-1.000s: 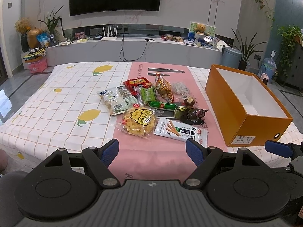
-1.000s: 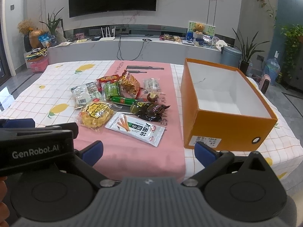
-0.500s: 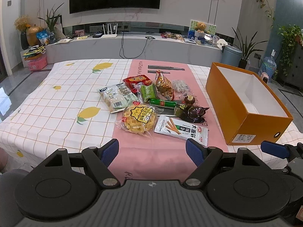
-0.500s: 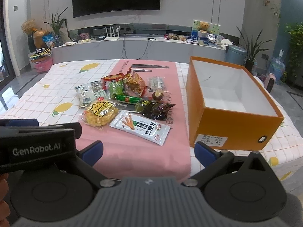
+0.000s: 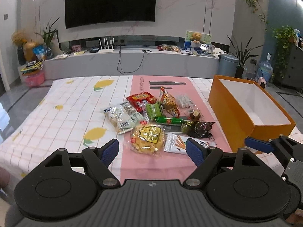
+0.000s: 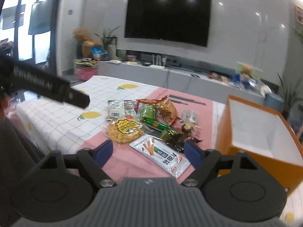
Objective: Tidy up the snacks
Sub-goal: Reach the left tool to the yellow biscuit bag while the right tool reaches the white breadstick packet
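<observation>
A pile of snack packets lies on the pink runner: a round yellow cracker pack, a white stick-snack pack, a dark wrapped snack, a green sausage stick, a white pack and a red pack. An empty orange box stands to the right. My left gripper is open and empty, just short of the yellow pack. My right gripper is open and empty, over the white stick-snack pack.
The table has a white checked cloth with lemons. The right gripper shows at the right of the left wrist view, next to the box's near corner; the left gripper's body crosses the left of the right wrist view. A TV bench stands behind.
Both grippers moved forward toward the snack pile. The right gripper swung left and tilted, and now sits over the white stick-snack pack. Both stayed open.
</observation>
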A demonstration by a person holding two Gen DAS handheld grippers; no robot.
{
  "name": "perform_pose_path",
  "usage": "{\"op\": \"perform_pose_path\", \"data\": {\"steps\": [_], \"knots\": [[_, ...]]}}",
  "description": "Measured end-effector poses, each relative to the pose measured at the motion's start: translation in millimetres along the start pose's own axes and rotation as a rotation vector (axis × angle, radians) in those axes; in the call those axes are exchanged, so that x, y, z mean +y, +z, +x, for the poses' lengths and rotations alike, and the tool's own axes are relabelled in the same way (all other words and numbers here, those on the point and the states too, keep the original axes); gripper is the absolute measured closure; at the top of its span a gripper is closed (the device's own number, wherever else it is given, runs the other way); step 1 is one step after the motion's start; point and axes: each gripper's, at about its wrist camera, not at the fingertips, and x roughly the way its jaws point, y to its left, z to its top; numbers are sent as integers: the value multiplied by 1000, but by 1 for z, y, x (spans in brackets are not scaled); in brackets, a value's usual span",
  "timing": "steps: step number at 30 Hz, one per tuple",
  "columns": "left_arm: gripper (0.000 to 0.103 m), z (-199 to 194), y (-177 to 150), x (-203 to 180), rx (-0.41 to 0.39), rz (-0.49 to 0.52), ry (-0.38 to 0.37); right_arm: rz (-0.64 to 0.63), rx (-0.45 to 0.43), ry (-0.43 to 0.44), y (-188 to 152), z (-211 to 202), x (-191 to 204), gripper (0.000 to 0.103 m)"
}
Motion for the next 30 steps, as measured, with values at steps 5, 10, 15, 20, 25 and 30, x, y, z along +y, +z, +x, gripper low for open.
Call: {"op": "perform_pose_path", "data": {"steps": [5, 10, 15, 20, 25, 30], "knots": [[9, 21, 1, 12, 1, -12, -17, -23, -99, -47, -5, 20, -11, 38], [9, 40, 1, 14, 16, 1, 4, -122, -120, -16, -4, 39, -15, 50], [9, 61, 6, 19, 68, -36, 19, -163, -17, 23, -8, 65, -14, 79], [9, 72, 12, 20, 63, -28, 28, -183, 28, 11, -11, 84, -16, 78], [9, 85, 14, 26, 58, -38, 17, -170, 108, 31, -14, 107, -20, 76], [9, 95, 8, 37, 64, -53, 16, -172, 150, 66, -15, 126, -20, 29]]}}
